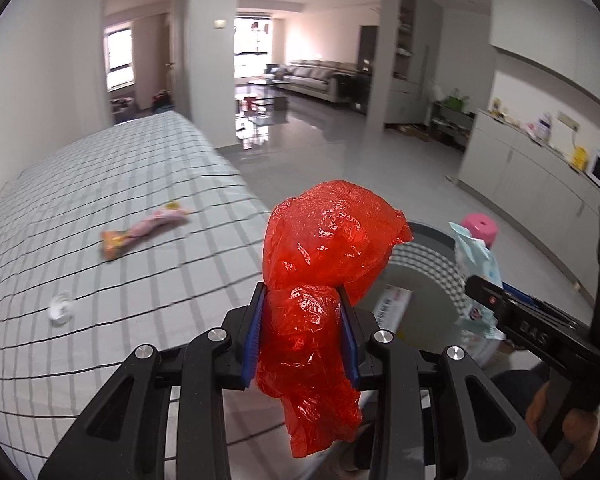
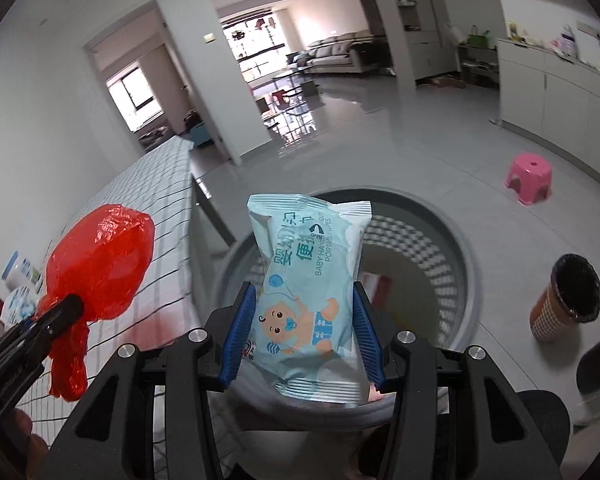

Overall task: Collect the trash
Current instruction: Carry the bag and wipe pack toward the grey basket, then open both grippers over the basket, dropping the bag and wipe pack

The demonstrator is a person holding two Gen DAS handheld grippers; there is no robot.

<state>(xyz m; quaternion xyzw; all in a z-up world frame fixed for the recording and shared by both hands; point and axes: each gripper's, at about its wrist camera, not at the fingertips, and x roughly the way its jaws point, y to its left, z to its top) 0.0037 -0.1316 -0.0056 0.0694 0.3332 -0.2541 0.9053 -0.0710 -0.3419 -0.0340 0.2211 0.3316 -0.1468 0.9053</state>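
Grippers clamp trash: left gripper point(image 1: 303, 328) pinches red bag point(image 1: 324, 264), right gripper point(image 2: 300, 332) squeezes wipes pack point(image 2: 308, 280) above basket point(image 2: 440, 264).

Ahead of my right gripper point(image 2: 300, 328) the basket point(image 2: 456, 240) mouth gapes wide, only a box point(image 2: 374, 286) low inside. My left gripper point(image 1: 304, 328), just beside it, blocks that side with its red bag point(image 1: 324, 248). The bed point(image 1: 112, 200) edge crowds the basket's left rim. Floor point(image 2: 400, 136) beyond lies open, bar the stool point(image 2: 529, 178) and cup point(image 2: 566, 300) to the right.

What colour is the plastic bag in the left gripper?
Bright red plastic bag, clamped in the left gripper; it shows best in the left wrist view.
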